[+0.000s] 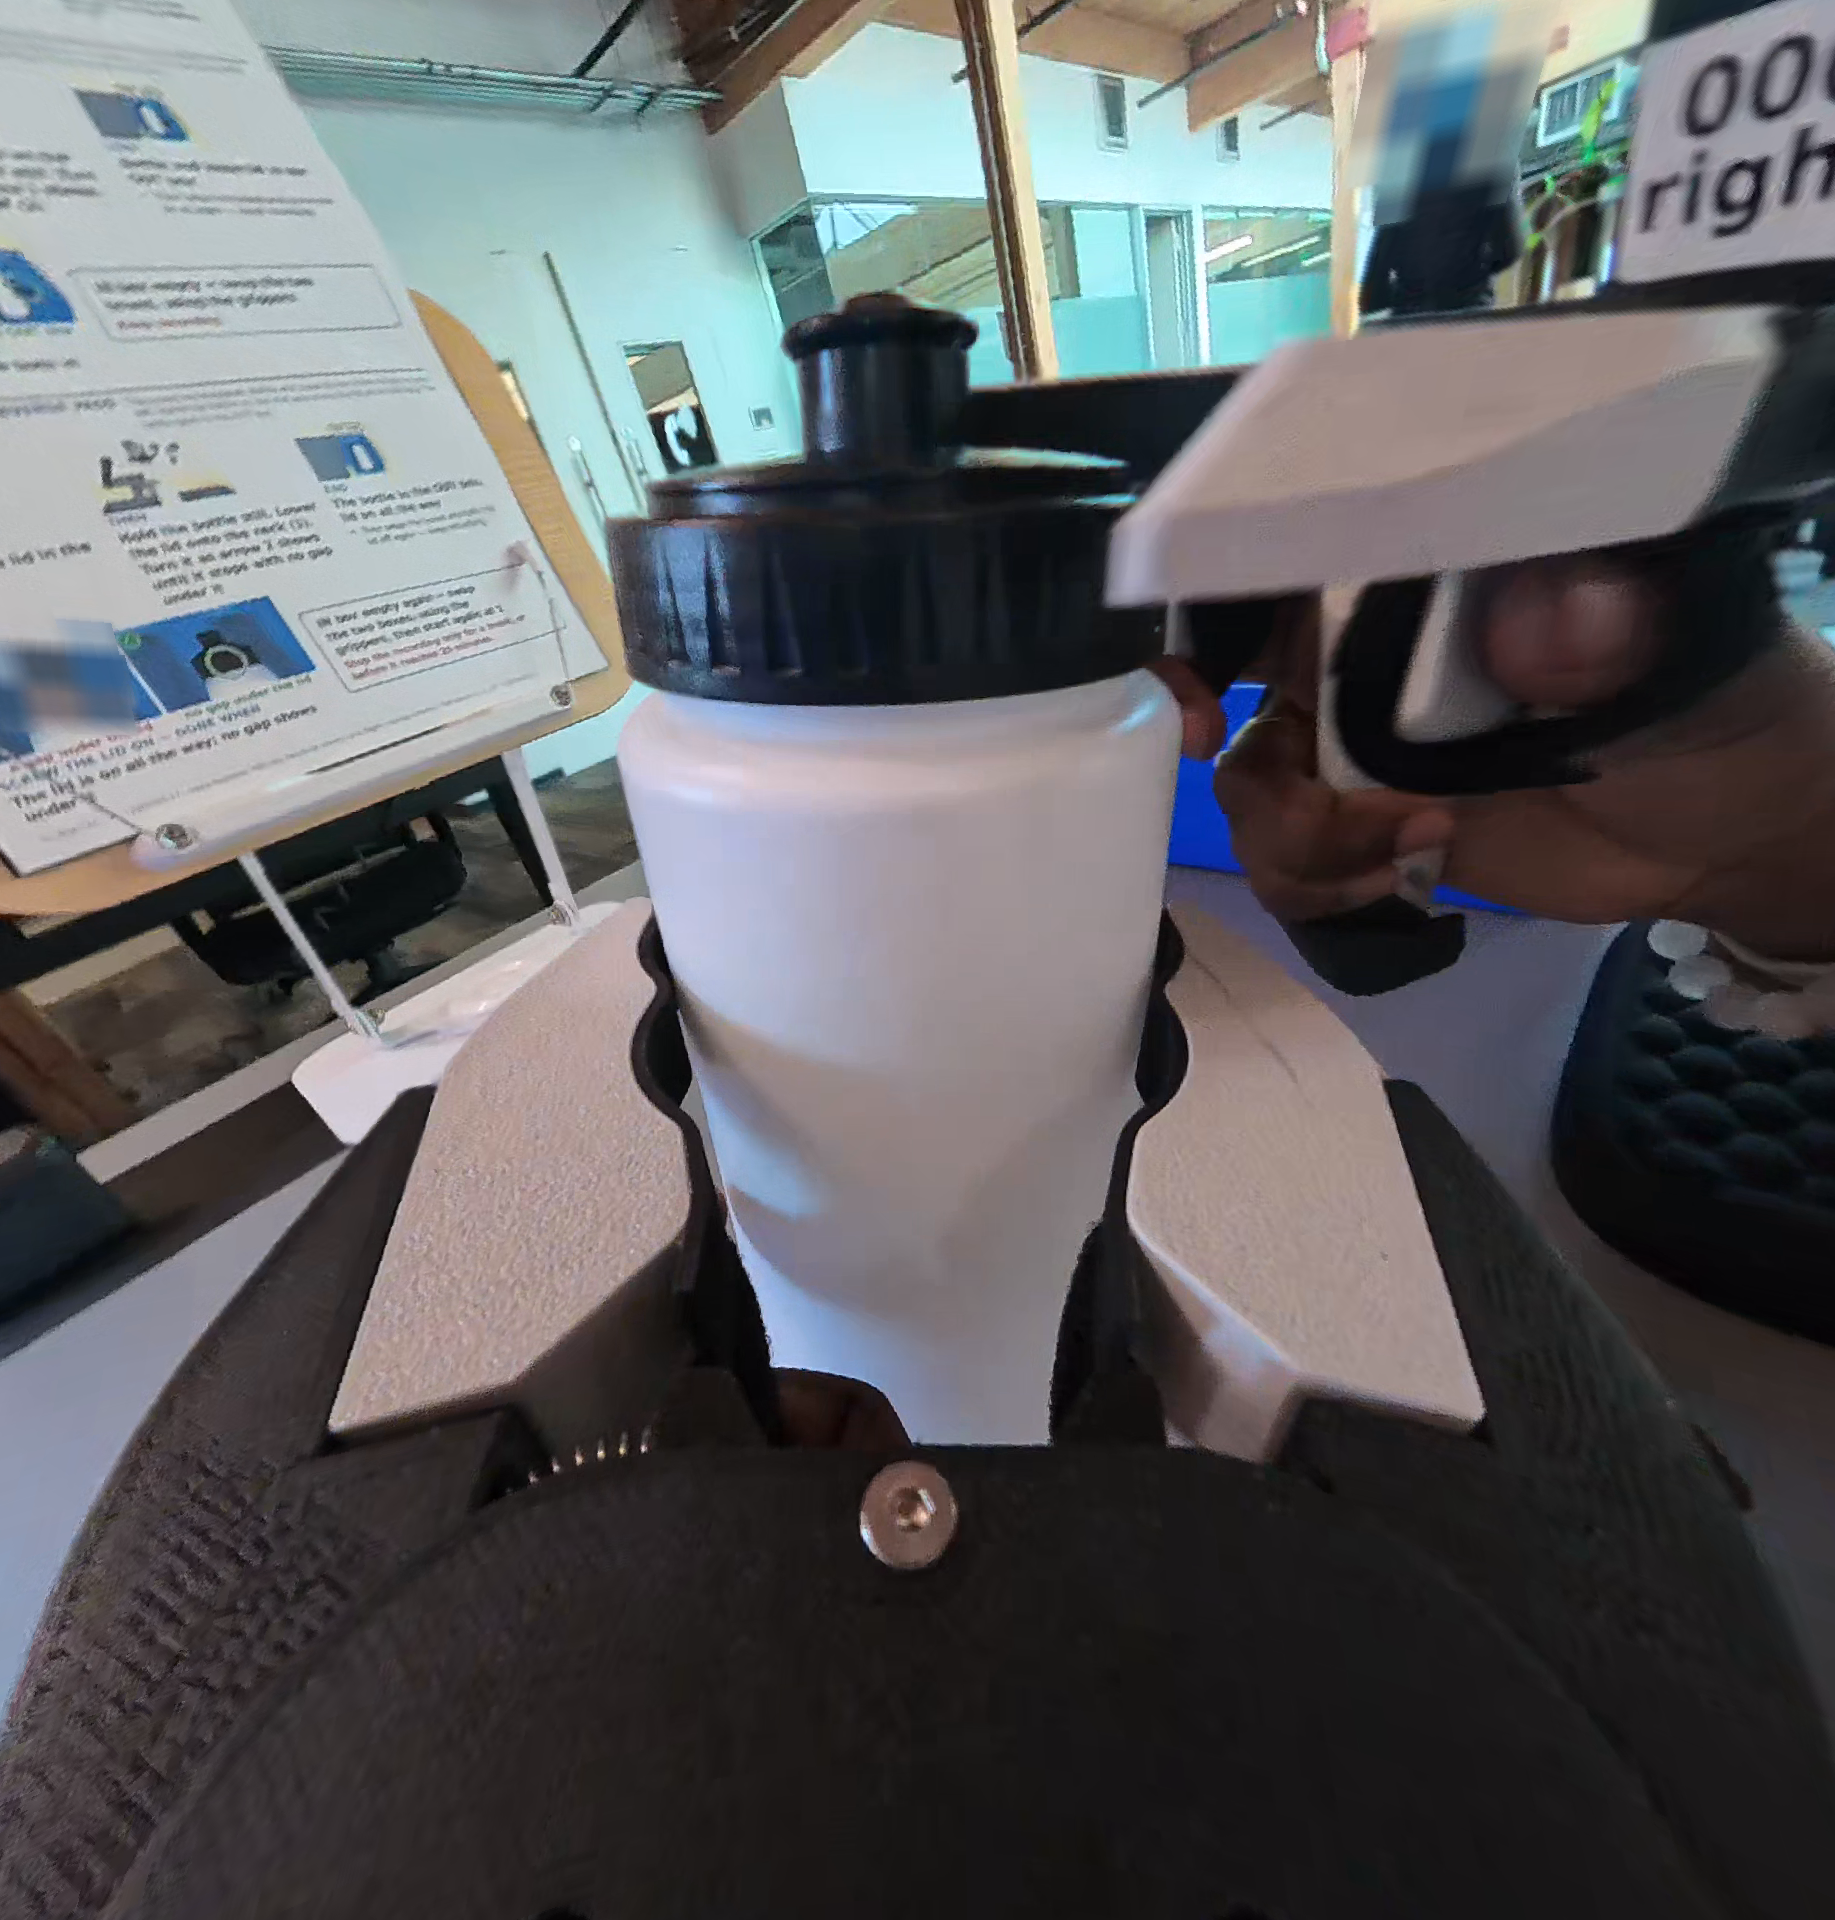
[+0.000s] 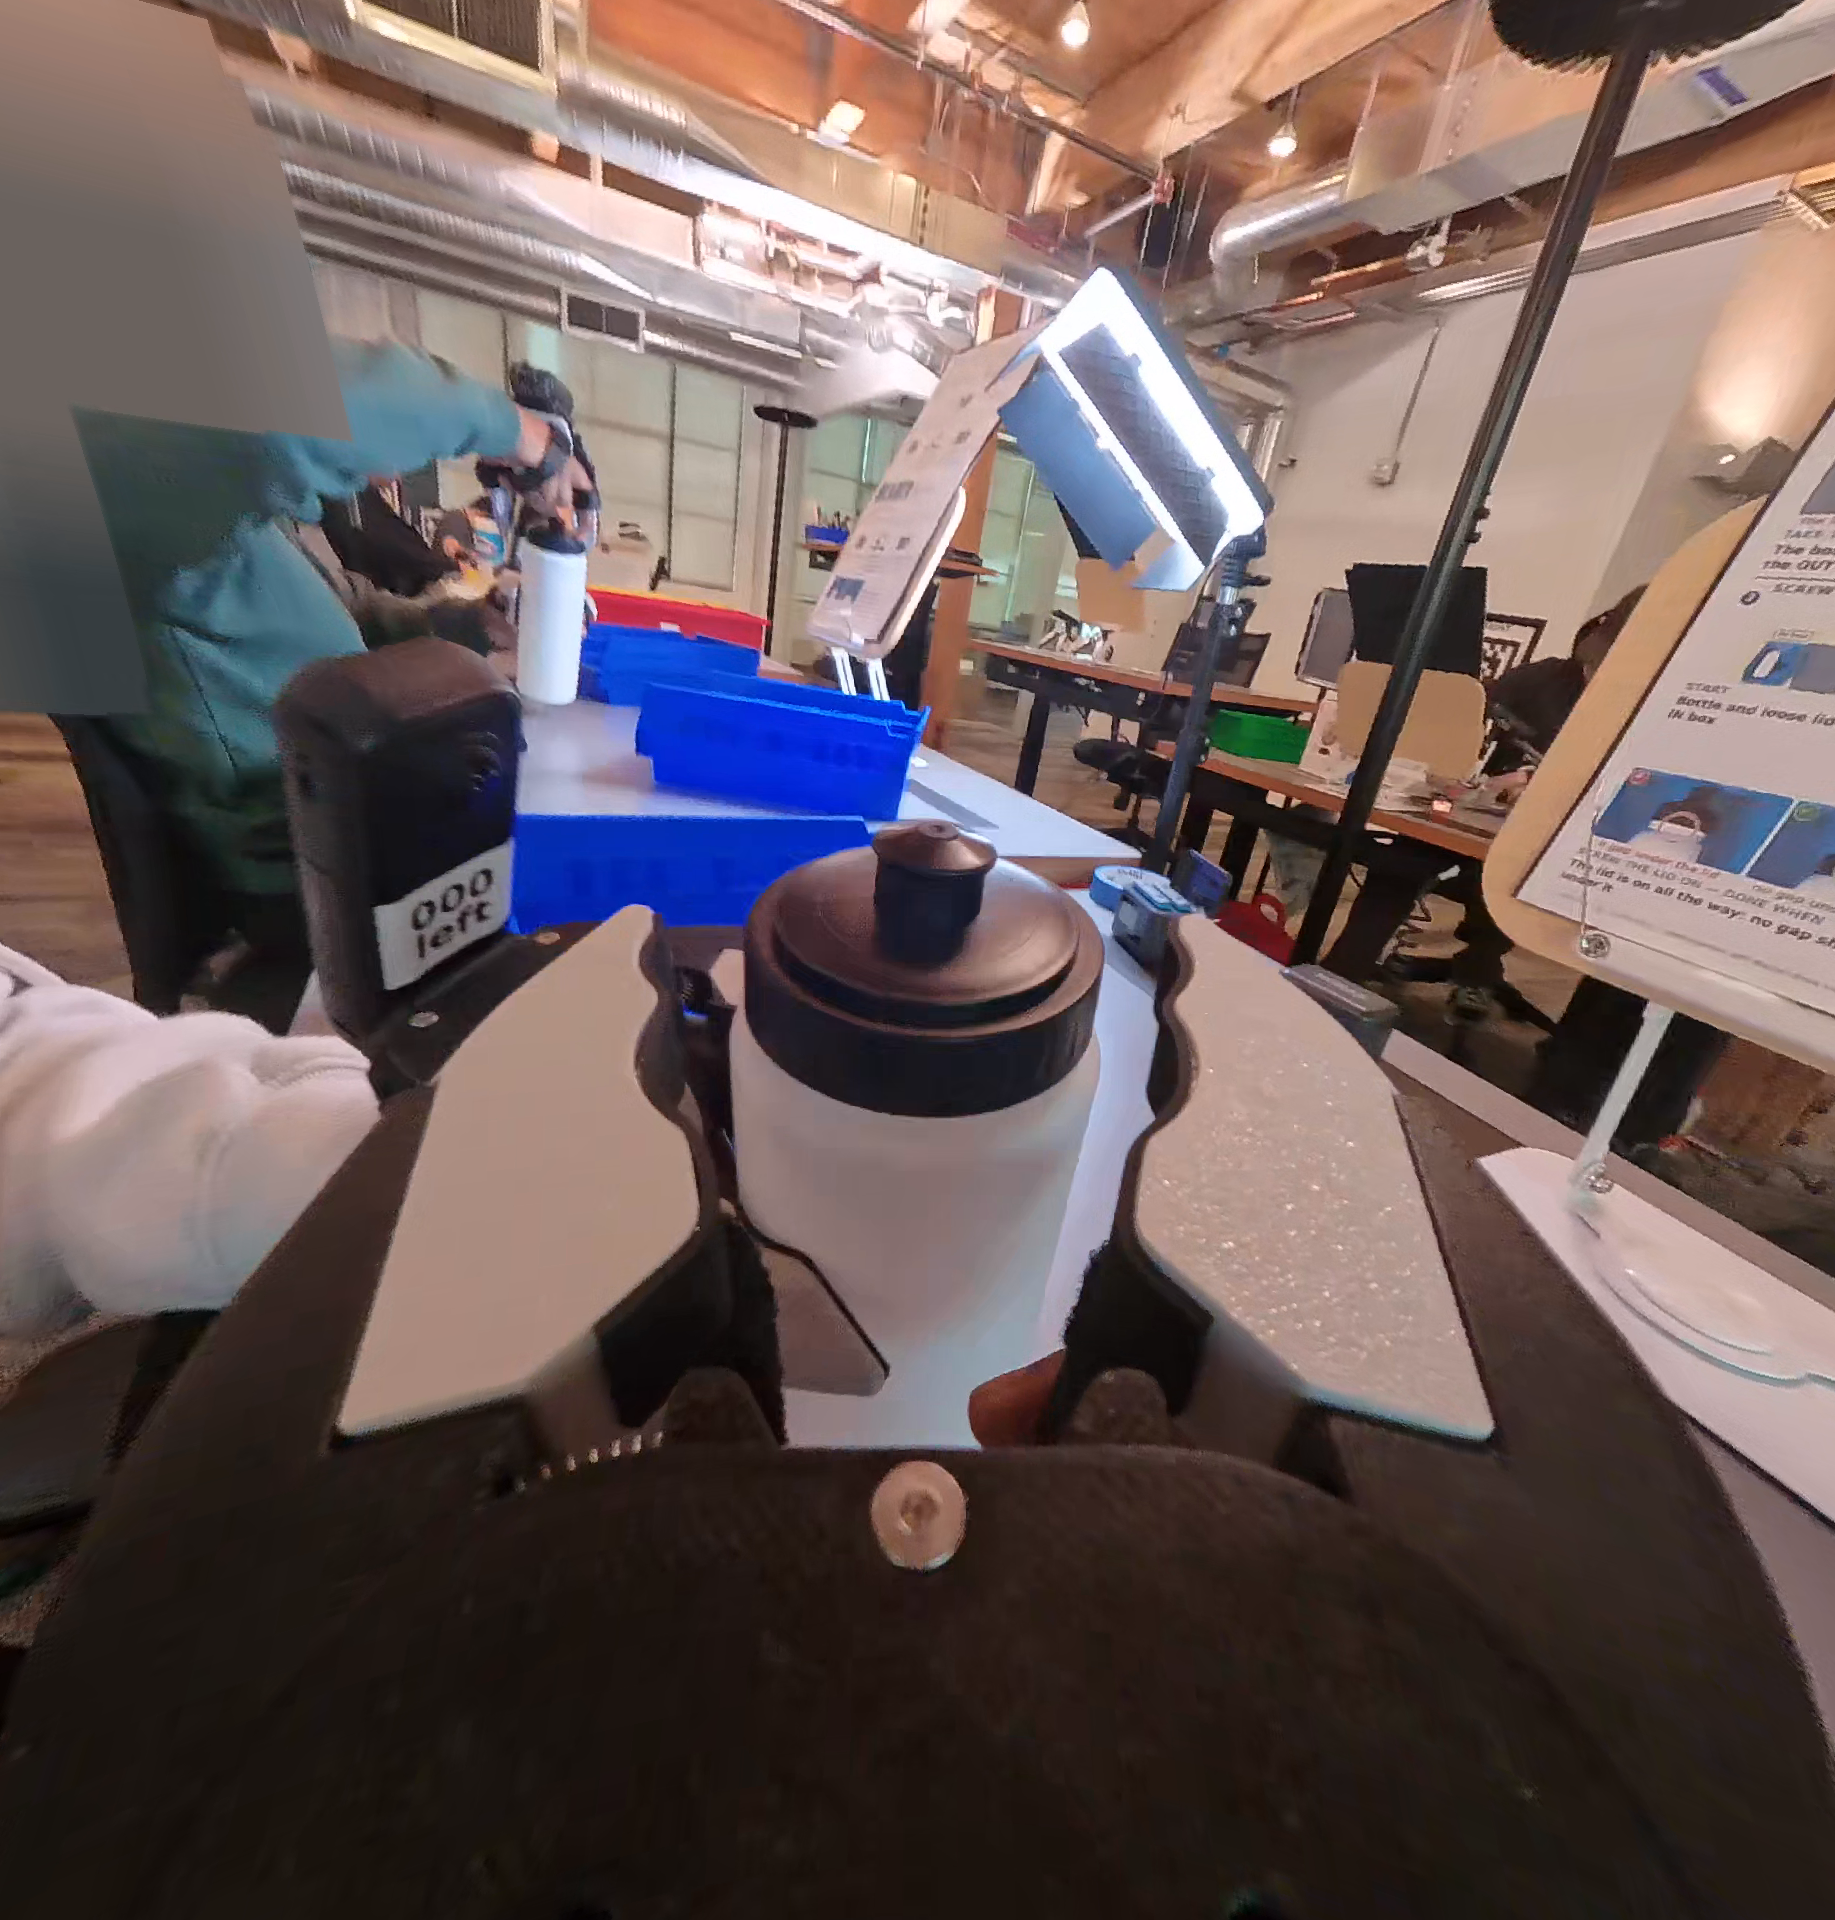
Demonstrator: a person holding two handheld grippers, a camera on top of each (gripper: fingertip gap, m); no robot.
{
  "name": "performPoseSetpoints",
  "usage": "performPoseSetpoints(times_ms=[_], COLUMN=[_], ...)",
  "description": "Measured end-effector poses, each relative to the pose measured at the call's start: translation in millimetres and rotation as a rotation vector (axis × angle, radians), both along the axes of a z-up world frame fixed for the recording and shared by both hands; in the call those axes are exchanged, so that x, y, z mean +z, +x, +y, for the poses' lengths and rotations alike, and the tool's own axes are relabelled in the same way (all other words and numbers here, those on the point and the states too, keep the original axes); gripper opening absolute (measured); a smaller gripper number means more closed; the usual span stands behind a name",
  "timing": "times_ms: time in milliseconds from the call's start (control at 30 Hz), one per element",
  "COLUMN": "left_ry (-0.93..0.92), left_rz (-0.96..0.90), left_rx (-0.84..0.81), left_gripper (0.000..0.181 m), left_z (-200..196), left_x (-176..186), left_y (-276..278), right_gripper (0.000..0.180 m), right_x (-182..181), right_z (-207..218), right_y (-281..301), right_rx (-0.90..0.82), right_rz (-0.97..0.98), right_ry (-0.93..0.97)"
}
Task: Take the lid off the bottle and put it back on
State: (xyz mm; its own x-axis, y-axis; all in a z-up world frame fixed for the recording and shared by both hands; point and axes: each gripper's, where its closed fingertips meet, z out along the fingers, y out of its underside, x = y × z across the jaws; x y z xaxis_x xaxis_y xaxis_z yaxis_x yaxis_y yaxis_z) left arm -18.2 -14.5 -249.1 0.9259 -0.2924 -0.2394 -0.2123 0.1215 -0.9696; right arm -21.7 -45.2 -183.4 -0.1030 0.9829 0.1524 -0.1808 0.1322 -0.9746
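1. Table (image 2: 601, 774), pale grey, runs back from the work spot and carries blue bins (image 2: 778, 748) well behind the bottle.
2. Instruction boards on white stands flank the spot: one (image 1: 196, 436) at the left of the left wrist view, the same or another (image 2: 1723, 790) at the right of the right wrist view.
3. Left gripper (image 1: 908, 1091) is clamped on the white bottle (image 1: 902, 935); both black inner edges press its lower body, and the bottle stands upright between them.
4. Right gripper (image 2: 918, 1049) is spread wider than the bottle; in its own view gaps show on both sides between its fingers (image 2: 1277, 1174) and the bottle (image 2: 913, 1174), so it grips nothing.
5. From the left wrist view, the right gripper sits at lid height to the right of the bottle, one white finger plate (image 1: 1432, 457) close beside the lid, held by a hand (image 1: 1578, 790).
6. Black lid (image 1: 882, 592) sits on the bottle's neck, its ribbed skirt meeting the white shoulder; whether it is fully tightened cannot be told.
7. Pull spout (image 2: 928, 894) stands upright at the lid's centre.
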Motion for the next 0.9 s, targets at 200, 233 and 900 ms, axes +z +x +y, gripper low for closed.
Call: performPoseSetpoints(times_ms=[200, 233, 900], left_ry=[0.000, -0.004, 0.029], left_rz=[-0.018, -0.061, -0.088], left_rx=[-0.208, -0.320, -0.089], left_gripper=[0.086, 0.086, 0.085], left_z=[-13, -21, -8], left_x=[3, 6, 10], left_y=[23, 32, 2], right_gripper=[0.075, 0.075, 0.085], right_x=[-8, -4, 12], right_z=[-11, -17, -8], right_y=[2, 6, 14], right_rx=[0.099, 0.164, 0.157], right_rz=[-0.061, -0.054, 0.079], right_ry=[-0.012, -0.027, -0.065])
